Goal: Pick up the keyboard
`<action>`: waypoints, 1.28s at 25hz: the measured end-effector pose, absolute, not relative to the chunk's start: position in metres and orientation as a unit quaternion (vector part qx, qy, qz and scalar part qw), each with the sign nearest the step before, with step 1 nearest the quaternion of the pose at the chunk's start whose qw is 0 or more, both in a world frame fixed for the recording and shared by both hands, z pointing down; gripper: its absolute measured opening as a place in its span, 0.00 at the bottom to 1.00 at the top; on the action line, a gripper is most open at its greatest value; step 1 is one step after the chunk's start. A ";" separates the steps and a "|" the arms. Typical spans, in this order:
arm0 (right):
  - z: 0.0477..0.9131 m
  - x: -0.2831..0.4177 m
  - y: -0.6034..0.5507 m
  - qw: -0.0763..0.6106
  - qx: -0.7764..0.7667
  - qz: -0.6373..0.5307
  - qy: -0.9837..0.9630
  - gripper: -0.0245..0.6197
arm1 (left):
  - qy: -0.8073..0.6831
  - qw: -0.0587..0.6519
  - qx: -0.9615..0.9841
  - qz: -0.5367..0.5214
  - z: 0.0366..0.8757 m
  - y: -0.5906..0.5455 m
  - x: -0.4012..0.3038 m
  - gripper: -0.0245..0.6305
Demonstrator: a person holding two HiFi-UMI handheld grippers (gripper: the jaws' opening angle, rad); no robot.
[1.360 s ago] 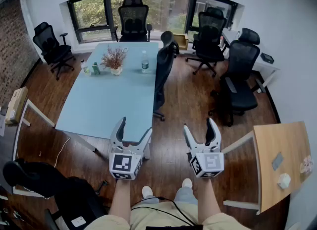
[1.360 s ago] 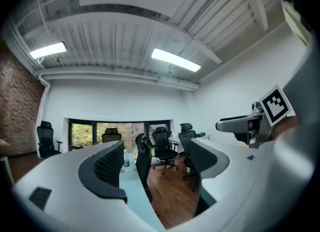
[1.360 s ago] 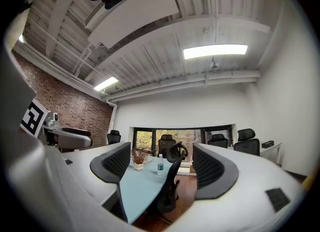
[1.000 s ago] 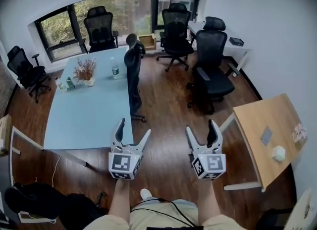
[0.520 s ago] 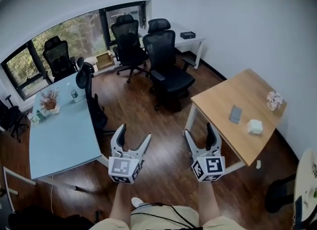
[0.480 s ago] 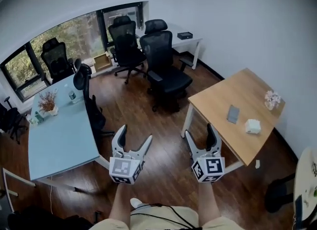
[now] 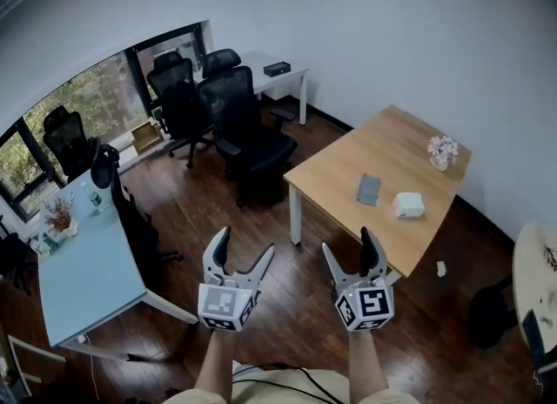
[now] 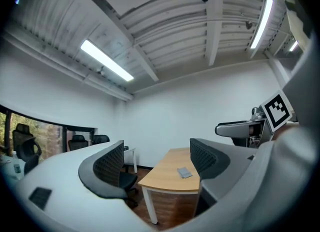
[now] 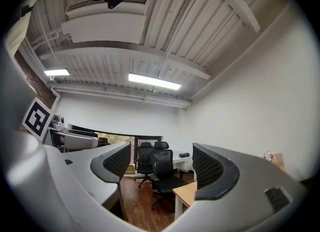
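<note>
So far nothing of the pickup was done. The left gripper (image 7: 244, 244) and the right gripper (image 7: 348, 243) hung over the floor (image 7: 291, 311), short of the wooden table's (image 7: 383, 145) near edge. Both had jaws spread wide and held nothing. No keyboard could be made out: only a flat grey slab (image 7: 368, 189) and a white box (image 7: 407, 205) lay toward that edge, so its place, heading and long axis couldn't be told.

No legible text, label or number anywhere.
</note>
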State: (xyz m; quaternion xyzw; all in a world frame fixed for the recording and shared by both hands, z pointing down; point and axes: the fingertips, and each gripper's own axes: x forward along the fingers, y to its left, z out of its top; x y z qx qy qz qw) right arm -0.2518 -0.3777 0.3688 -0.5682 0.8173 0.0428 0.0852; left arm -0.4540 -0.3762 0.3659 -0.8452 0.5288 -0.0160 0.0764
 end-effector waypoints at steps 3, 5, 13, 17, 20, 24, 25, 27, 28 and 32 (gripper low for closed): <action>0.378 -0.196 -0.362 0.082 -0.602 0.039 0.793 0.65 | 0.495 0.080 -0.865 -0.015 0.372 -0.378 -0.398 0.64; 0.383 -0.155 -0.347 0.083 -0.632 0.032 0.770 0.65 | 0.464 0.079 -0.882 -0.019 0.376 -0.379 -0.357 0.64; 0.401 0.004 -0.269 0.078 -0.774 0.022 0.629 0.65 | 0.268 0.085 -0.960 -0.018 0.390 -0.374 -0.159 0.64; 0.416 0.083 -0.216 0.057 -0.842 0.037 0.536 0.65 | 0.150 0.085 -0.985 0.001 0.399 -0.364 -0.043 0.64; 0.414 0.138 -0.170 0.047 -0.893 0.035 0.446 0.65 | 0.050 0.080 -0.995 0.012 0.401 -0.339 0.042 0.64; 0.395 0.181 -0.109 0.040 -0.940 0.049 0.335 0.65 | -0.083 0.066 -0.994 0.026 0.391 -0.281 0.126 0.64; 0.392 0.187 -0.094 0.036 -0.948 0.058 0.310 0.65 | -0.113 0.058 -0.991 0.029 0.387 -0.264 0.140 0.64; 0.389 0.194 -0.067 0.022 -0.962 0.068 0.265 0.65 | -0.164 0.052 -0.985 0.033 0.387 -0.237 0.162 0.64; 0.389 0.195 -0.055 0.015 -0.967 0.067 0.246 0.65 | -0.183 0.054 -0.981 0.036 0.391 -0.229 0.171 0.64; 0.398 0.182 -0.013 -0.005 -0.983 0.042 0.179 0.65 | -0.245 0.039 -0.968 0.045 0.412 -0.195 0.197 0.64</action>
